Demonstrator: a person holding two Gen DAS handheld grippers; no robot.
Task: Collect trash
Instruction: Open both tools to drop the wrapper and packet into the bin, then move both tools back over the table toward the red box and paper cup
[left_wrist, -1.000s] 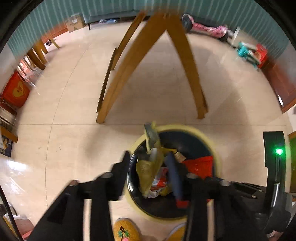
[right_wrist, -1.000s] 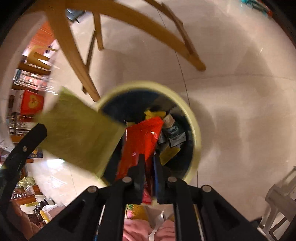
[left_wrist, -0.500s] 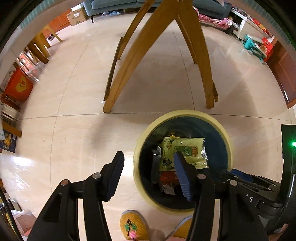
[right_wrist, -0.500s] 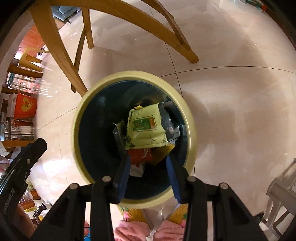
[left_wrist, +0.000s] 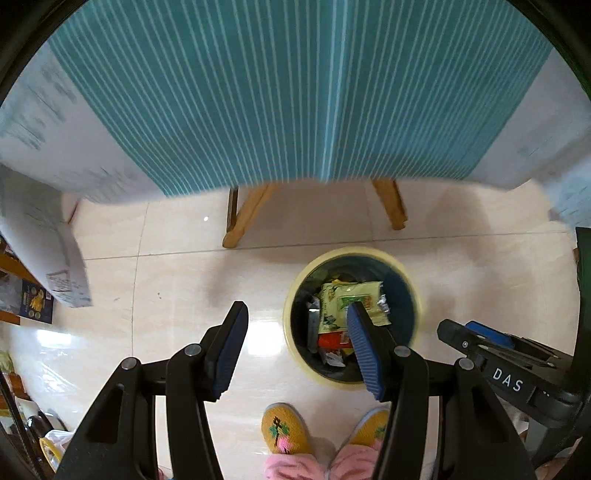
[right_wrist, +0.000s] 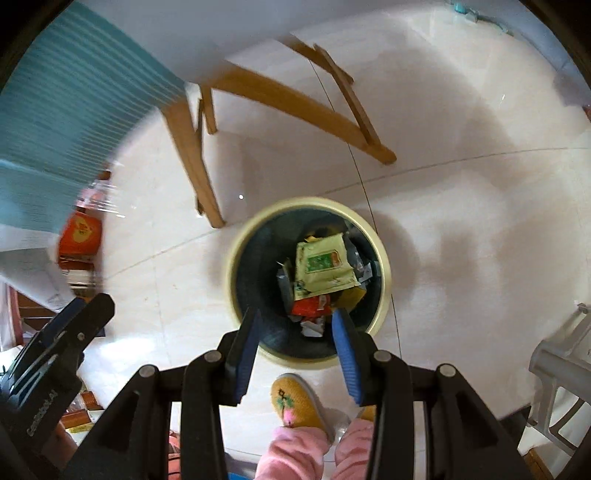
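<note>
**Both grippers lift away from the filled bin**

Since half a second ago both cameras have risen and tilted up: the bin (right_wrist: 308, 278) looks smaller in each view, and the teal striped tablecloth (left_wrist: 295, 92), unseen before, now fills the top of the left wrist view. The yellow-green wrapper (right_wrist: 323, 264) lies where it lay, on top of the heap inside the bin, above a red packet (right_wrist: 308, 306) and grey foil scraps.

The left gripper (left_wrist: 295, 332) has its jaws spread wide and holds nothing; the right gripper (right_wrist: 295, 325) is likewise apart and empty, hanging above the near rim.

Risks, as I judge them: the heap sits high, so the top wrapper could slide over the rim if more is dropped on it. The motion blur suggests a quick lift, and the table edge is close overhead, so a gripper could knock it or snag the cloth. The slippered feet (right_wrist: 293, 402) stand just beside the bin and could nudge it.

The floor (right_wrist: 461, 221) is glossy pale tile with glare. Wooden table legs (right_wrist: 192, 166) stand beyond the bin; a red box (right_wrist: 81, 232) and clutter lie left, a grey plastic stool (right_wrist: 561, 362) right.
</note>
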